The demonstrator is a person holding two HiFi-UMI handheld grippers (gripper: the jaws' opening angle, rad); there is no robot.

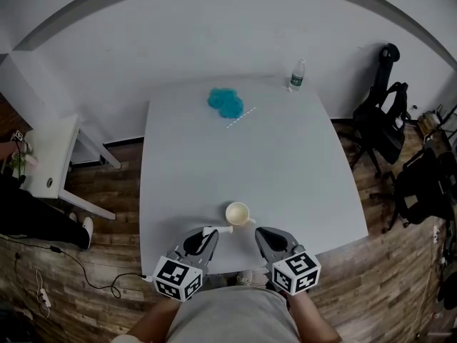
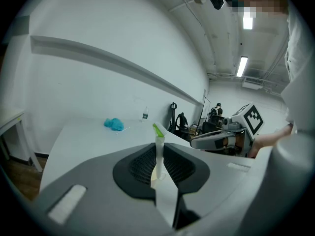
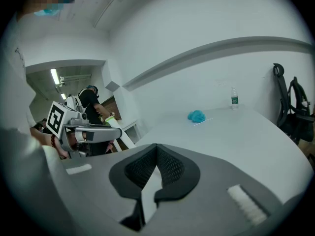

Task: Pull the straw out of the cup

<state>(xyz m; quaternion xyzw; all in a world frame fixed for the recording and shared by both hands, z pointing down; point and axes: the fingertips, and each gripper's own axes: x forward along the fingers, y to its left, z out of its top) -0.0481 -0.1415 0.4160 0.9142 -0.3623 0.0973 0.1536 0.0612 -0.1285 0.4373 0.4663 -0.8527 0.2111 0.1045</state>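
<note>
Head view shows the white bench (image 1: 285,170) filling the middle of the scene, with your two grippers at its near edge. Your left gripper (image 1: 211,233) has its jaws drawn in narrow and clamped on the straw (image 2: 158,154). Your right gripper (image 1: 263,233) sits just beside it, its jaw tips pressed together with nothing between them. A crumpled blue cloth (image 1: 226,102) lies near the far edge. The cream cup (image 1: 237,213) stands upright between and just beyond your two grippers. A small water bottle (image 1: 297,76) stands at the far right corner. The straw is white with a green end and pokes out past the left jaws. It points toward the cup's near side; you cannot tell whether it touches the cup.
</note>
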